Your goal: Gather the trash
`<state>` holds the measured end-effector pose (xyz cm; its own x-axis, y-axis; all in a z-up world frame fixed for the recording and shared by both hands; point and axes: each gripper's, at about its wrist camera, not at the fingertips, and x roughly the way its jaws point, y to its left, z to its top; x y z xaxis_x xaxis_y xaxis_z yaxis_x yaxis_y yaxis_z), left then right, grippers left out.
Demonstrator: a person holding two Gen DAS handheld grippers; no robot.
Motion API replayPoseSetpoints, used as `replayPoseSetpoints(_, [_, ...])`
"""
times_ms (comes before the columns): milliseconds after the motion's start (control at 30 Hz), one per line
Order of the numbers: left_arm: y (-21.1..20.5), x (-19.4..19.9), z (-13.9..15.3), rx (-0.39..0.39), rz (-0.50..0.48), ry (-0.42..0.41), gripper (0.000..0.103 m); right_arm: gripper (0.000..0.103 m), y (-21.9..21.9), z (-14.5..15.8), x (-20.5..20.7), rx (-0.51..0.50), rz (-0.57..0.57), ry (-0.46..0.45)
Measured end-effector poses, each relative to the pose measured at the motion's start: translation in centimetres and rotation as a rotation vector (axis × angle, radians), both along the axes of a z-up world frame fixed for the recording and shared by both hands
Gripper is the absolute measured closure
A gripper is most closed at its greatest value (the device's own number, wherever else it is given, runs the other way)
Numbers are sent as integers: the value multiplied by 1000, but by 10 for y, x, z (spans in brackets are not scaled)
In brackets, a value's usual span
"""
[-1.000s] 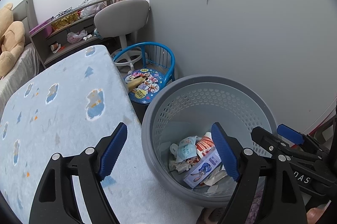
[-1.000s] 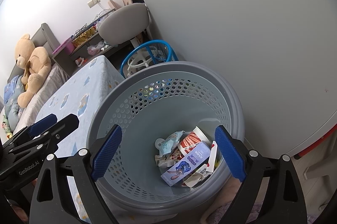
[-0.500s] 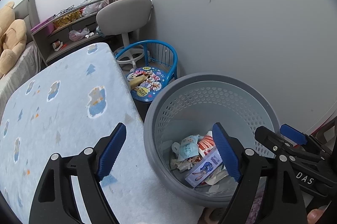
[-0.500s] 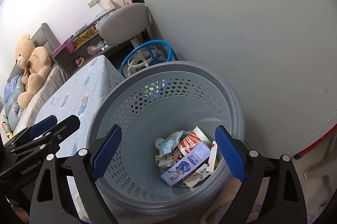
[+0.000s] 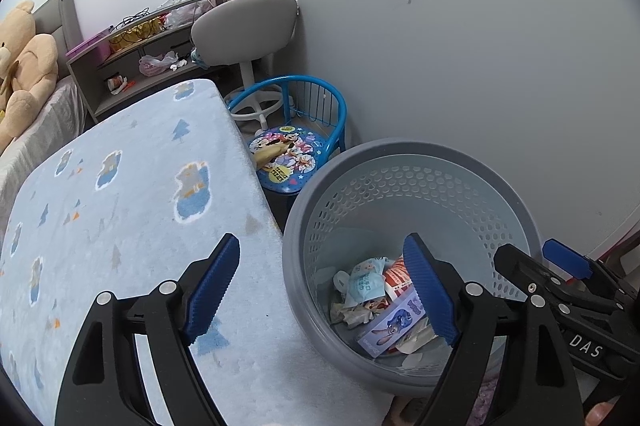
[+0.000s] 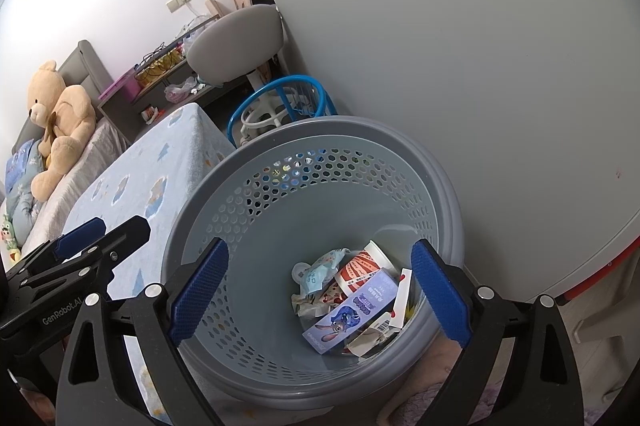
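Both grippers' fingers (image 5: 214, 286) apart, empty.

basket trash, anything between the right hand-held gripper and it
Nothing visible does. The right hand-held gripper hangs open and empty over the open mouth of the grey basket, and the trash lies uncovered on its bottom. The left hand-held gripper is off to the side, over the blue blanket.
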<state>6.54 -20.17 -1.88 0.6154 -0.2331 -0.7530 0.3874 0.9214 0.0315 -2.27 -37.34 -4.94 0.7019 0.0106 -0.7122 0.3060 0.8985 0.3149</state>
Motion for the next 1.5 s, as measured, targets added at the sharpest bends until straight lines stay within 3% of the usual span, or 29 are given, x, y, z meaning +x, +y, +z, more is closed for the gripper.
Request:
replayPoseSetpoints(700, [-4,-1,-2,13,-9,-5,23,11,0,-2,2,-20,-7,13])
replayPoseSetpoints(1500, [-8,-2,-6,32,-14,-7,23,8,2,2,2,-162,-59,41])
